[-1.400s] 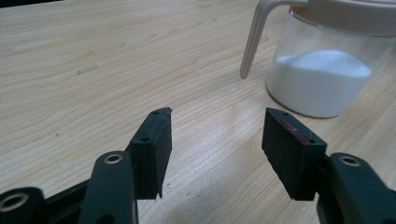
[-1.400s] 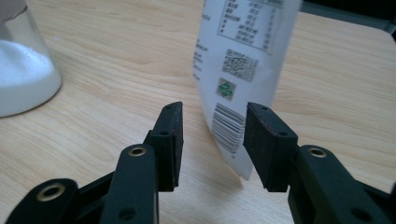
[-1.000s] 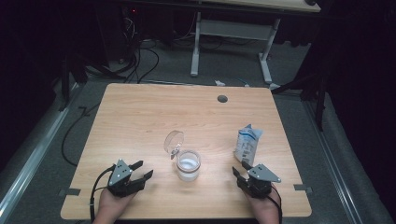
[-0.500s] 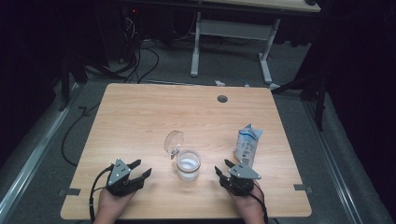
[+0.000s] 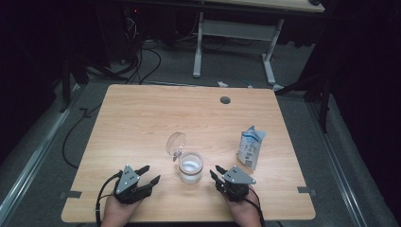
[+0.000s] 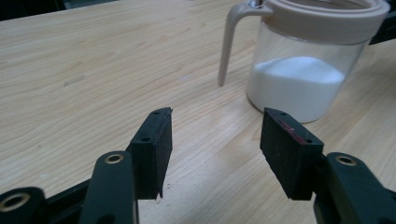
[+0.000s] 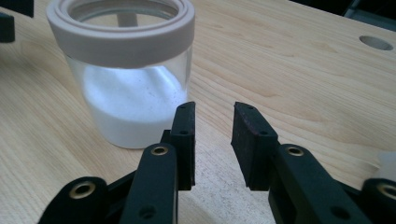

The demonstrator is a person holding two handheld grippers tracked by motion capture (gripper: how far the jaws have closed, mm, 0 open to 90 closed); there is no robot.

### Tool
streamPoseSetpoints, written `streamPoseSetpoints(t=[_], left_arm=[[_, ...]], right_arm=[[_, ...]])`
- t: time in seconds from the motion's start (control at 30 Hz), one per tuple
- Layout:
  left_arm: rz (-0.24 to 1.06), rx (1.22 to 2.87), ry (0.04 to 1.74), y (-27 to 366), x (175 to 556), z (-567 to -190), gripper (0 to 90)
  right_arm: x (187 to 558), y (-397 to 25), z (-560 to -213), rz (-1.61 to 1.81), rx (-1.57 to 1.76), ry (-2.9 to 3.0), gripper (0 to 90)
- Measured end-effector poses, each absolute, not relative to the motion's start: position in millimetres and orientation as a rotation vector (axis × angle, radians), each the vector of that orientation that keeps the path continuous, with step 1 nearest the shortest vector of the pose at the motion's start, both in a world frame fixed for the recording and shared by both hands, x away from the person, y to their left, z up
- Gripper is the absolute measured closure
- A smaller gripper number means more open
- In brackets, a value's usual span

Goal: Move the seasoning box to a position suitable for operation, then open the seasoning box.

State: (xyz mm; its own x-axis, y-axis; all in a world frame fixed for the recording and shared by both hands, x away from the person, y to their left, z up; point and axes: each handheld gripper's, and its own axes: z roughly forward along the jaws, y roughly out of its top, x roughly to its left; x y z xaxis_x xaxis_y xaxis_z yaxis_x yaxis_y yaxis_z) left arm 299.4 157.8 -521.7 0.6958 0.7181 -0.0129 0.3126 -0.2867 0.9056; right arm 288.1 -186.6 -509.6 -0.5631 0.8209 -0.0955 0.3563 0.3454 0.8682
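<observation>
Wood-grain tabletop (image 5: 142,123) under the high view, pale and bare over most of its area. The glass jar (image 5: 190,167) stands near your edge, roughly midway between your two hands, with white powder in its lower part. Its round clear lid (image 5: 176,143) is tipped up behind the jar, at its far left side. Your left gripper (image 5: 147,174) sits low at the front left, jaws spread and angled toward the jar, well short of it. Your right gripper (image 5: 216,172) sits at the front right, just beside the jar, jaw tips pointing toward it with a narrow gap between them. A white and blue pouch (image 5: 250,148) stands crumpled to the right of the jar, beyond your right hand. A round cable hole (image 5: 225,100) marks the far side of the table.

Left gripper view: your jaws stand wide apart with nothing between them but table. The jar (image 6: 299,70) is ahead and to the right, not touching either pad. It has a beige collar at the rim and a beige arm hanging down its side. The powder heaps up to about half the glass.

Right gripper view: your jaws are parted, though closer together than the left pair, and hold nothing. The jar (image 7: 128,70) is ahead to the left, close by the left pad; contact cannot be judged. The cable hole (image 7: 376,43) shows far right.
</observation>
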Motion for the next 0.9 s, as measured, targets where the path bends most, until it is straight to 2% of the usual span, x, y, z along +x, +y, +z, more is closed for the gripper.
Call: streamPoseSetpoints(t=[0.17,0.53,0.7,0.9], left_arm=[[0.46,1.865,0.803,155.6,297.5,-521.3,45.4],[0.44,1.869,0.811,149.6,303.7,-519.9,47.0],[0.454,1.88,0.814,143.5,307.1,-517.3,48.0],[0.413,1.864,0.852,139.8,313.2,-515.3,52.2]], right_arm=[[289.3,-188.3,-510.7,1.171,1.046,2.085,74.7],[293.9,-191.3,-511.4,1.16,1.047,2.094,76.1],[293.5,-192.7,-512.1,1.149,1.049,2.097,80.1],[294.0,-197.4,-511.4,1.161,1.07,2.093,85.5]])
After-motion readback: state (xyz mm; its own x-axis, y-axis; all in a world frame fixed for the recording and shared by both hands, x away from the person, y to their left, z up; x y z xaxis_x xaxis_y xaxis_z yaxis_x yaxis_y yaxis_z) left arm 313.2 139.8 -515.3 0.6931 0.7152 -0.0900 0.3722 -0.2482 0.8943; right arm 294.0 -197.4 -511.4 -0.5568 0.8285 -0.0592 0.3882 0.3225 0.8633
